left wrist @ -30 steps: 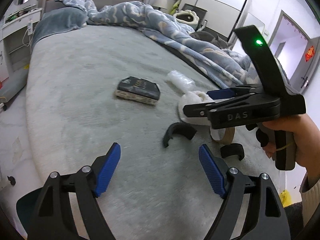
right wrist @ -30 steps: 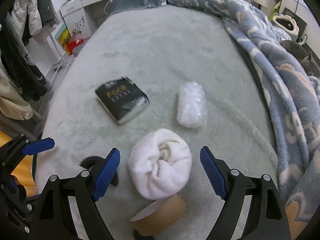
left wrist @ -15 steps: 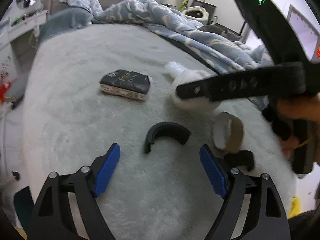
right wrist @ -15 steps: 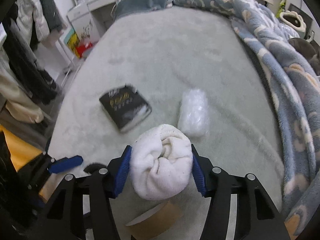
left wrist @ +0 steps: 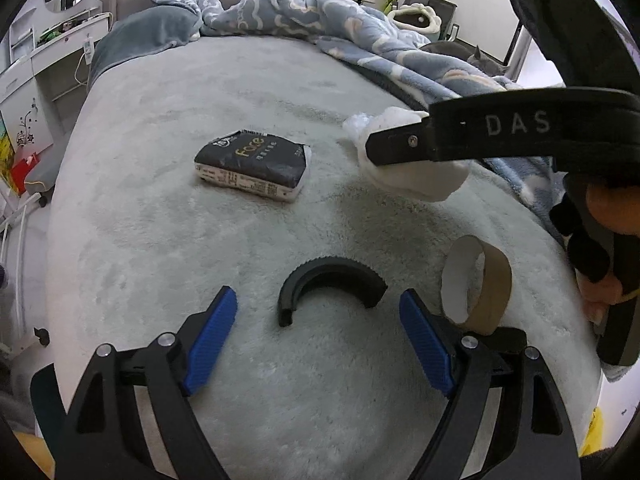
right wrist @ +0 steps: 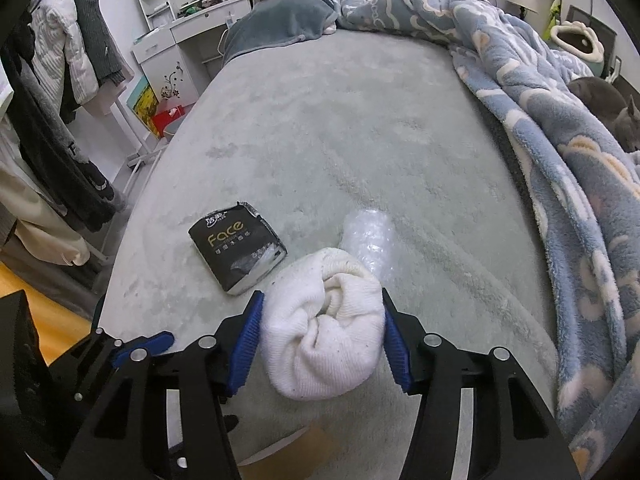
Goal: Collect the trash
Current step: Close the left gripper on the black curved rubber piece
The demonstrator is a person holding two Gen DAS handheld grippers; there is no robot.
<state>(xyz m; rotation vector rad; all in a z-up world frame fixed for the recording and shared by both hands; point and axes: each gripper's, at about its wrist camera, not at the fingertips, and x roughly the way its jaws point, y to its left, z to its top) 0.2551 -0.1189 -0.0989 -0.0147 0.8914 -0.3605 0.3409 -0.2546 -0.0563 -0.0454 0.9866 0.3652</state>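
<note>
Sock (right wrist: pixel 324 320) rolled in a white ball, clamped between the blue pads (right wrist: pixel 245 344) of the right claw (right wrist: pixel 322 340) and lifted off the bed (right wrist: pixel 340 128). Seen only from the right wrist: bubble wrap (right wrist: pixel 370 236) lying just past the sock, toward the blanket (right wrist: pixel 560 140) along the right edge of the bed, and a grey cat (right wrist: pixel 612 112) behind that blanket. Seen only from the left wrist: black half ring (left wrist: pixel 330 286) lying between the spread pads of the left claw (left wrist: pixel 320 334), untouched, and a cardboard tape core (left wrist: pixel 476 282) standing on edge just right of it, near the foot edge of the bed. Tissue pack (left wrist: pixel 254 164) flat toward the middle, well apart from both.

A second ago right claw wide open around the sock on the bed; half a second ago closed on it; now raised higher. Left claw open throughout, now nearer the half ring.

Readable: "Face" in gold on the tissue pack, "DAS" on the right claw's body.
</note>
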